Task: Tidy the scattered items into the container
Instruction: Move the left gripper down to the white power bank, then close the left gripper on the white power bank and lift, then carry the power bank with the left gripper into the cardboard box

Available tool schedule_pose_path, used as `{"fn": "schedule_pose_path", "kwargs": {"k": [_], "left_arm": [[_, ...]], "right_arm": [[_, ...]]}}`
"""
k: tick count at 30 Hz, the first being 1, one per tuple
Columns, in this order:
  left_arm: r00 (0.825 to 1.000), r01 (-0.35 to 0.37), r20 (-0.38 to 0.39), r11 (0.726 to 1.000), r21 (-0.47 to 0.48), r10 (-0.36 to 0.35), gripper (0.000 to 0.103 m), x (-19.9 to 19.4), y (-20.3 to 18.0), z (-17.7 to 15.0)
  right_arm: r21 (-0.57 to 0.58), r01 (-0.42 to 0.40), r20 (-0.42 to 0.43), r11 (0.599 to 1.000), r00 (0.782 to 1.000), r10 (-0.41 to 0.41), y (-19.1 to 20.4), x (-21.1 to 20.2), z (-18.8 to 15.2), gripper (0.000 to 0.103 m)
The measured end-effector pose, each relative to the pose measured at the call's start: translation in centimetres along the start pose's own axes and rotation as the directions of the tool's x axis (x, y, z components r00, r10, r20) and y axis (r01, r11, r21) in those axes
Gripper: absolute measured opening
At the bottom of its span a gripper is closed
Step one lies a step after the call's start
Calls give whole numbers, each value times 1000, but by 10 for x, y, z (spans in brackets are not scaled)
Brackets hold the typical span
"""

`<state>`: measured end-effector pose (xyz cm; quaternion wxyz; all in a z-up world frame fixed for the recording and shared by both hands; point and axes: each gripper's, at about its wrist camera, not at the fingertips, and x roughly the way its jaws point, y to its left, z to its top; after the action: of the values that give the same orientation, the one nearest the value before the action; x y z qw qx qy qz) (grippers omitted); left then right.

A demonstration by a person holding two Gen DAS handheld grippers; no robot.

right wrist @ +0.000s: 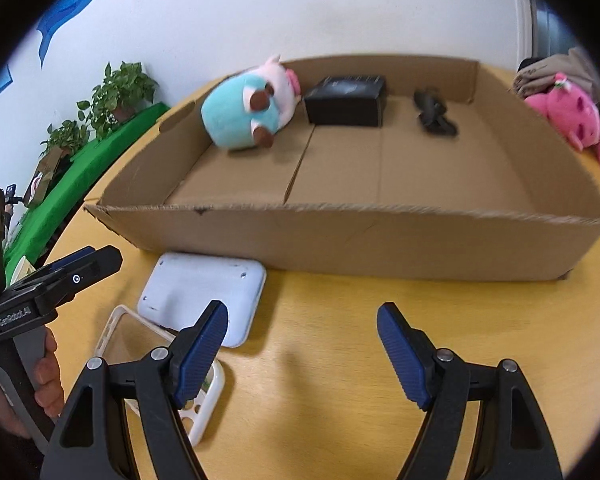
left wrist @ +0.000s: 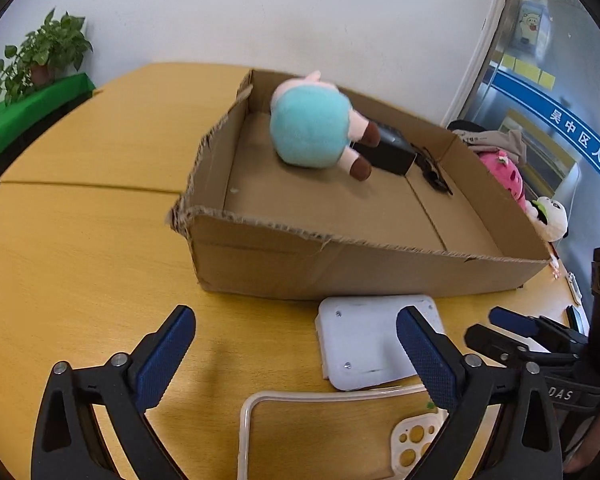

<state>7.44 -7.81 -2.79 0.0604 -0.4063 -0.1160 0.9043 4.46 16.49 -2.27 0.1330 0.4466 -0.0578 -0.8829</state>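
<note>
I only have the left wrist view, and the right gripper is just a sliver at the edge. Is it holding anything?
Observer: No. The right gripper is open, with only bare table between its pads.
Operator: And the pink plush behind the box wall, is it inside?
Observer: No, the pink plush lies on the table outside the cardboard box, past its right wall.
</note>
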Motion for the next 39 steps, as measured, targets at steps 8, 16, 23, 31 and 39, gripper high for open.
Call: {"fn": "schedule_pose_path", "kwargs": {"k": [8, 16, 23, 31, 39], "left_arm": [[994, 58, -97, 998, -18, -59, 83, 27, 3, -6], [955, 247, -163, 969, -25, -248, 53, 34, -15, -9], [956, 235, -173, 972, -30, -237, 53, 30, -19, -11], [969, 215, -125, 977, -15, -215, 47, 10, -27, -17], [976, 218, -22, 976, 15, -218, 47, -24, -39, 1]], "right_arm": [[6, -77, -47, 997, 996, 77, 10, 26, 2, 77], [-17, -261, -88, 965, 962, 258, 24, 27, -2, 68], [-57, -237, -72, 970, 970, 233, 28, 23, -7, 56], [-55, -206, 20, 977, 978, 207, 23, -1, -11, 35], [-67, -189, 121, 980, 973, 196, 26, -37, -1, 35]]}}
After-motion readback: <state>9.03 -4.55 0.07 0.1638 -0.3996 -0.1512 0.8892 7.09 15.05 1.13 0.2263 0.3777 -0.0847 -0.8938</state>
